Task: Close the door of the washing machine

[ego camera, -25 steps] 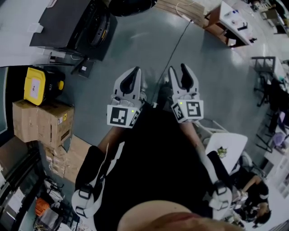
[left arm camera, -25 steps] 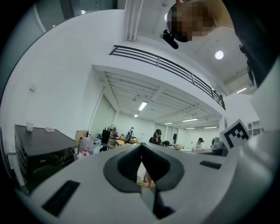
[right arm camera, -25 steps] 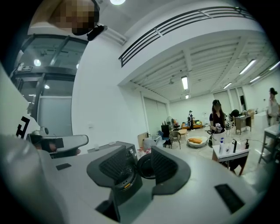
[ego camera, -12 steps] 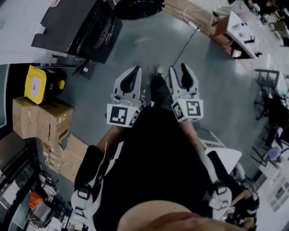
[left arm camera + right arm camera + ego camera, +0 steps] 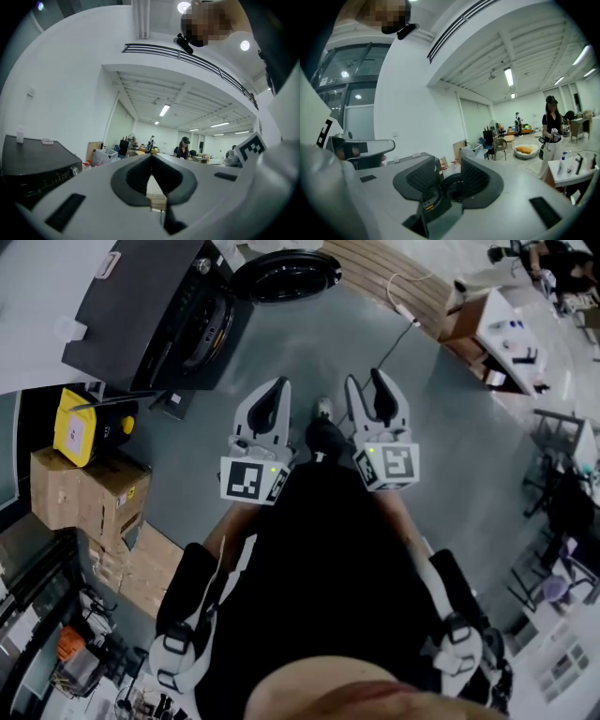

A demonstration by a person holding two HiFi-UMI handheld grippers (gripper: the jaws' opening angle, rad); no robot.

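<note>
Head view steeply down; both gripper views forward, roughly level; washing machine (image 5: 155, 315) common to all

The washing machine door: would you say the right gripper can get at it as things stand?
Probably, but not from here: the door stands open well ahead of the right gripper, with only open floor between them. The gripper is open and empty.

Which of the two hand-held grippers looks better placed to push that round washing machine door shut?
Probably the right gripper. Its open jaws frame the round black door of the dark grey washing machine, swung open ahead. The left gripper, jaws shut, has only the machine's body at its view's left edge.
</note>
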